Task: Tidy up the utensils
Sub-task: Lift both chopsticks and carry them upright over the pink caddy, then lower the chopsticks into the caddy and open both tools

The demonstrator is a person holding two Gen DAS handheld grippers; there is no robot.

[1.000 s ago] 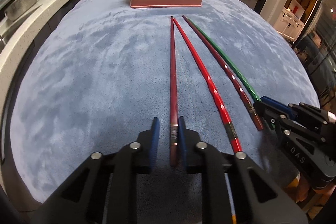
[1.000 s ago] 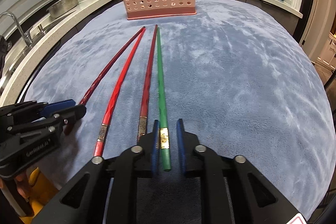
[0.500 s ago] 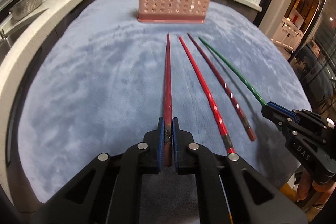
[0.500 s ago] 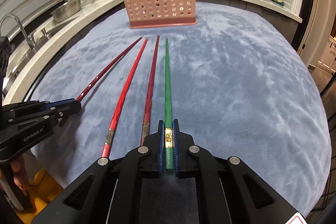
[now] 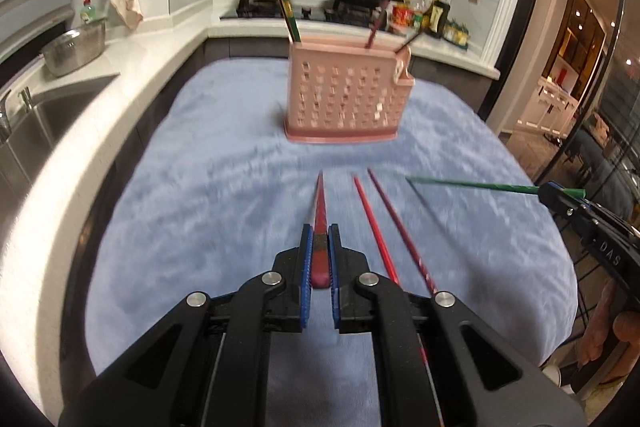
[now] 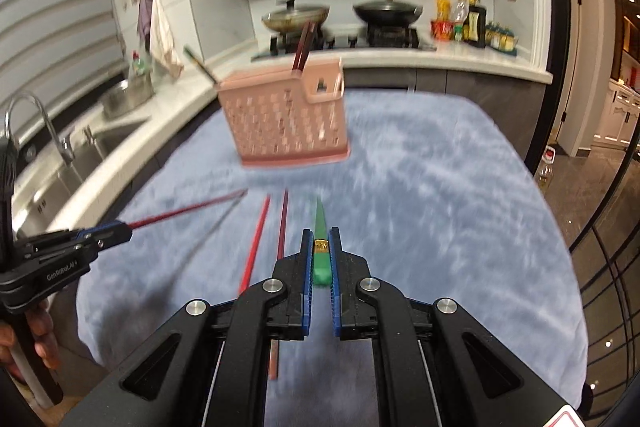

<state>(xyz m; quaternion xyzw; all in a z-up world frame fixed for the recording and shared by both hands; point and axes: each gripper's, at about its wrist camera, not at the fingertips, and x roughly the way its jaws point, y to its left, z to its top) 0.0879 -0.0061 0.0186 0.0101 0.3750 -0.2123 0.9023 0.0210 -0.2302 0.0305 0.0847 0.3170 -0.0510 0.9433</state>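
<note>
1. Clamping a dark red chopstick (image 5: 320,227) by its thick end, the left hand-held gripper (image 5: 319,259) holds it above the blue plush-covered counter (image 5: 208,195), tip toward the pink perforated plastic utensil basket (image 5: 346,99); two red chopsticks (image 5: 380,227) lie beside it.
2. Closed likewise on a green chopstick (image 6: 321,231), the right hand-held gripper (image 6: 320,263) aims at the same basket (image 6: 284,123).

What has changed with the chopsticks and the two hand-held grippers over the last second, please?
The left hand-held gripper has closed on the dark red chopstick and the right hand-held gripper on the green chopstick; both have lifted them off the blue cloth, tips toward the pink holder. The bright red chopstick and the other dark red one still lie on the cloth; the holder has not moved.
</note>
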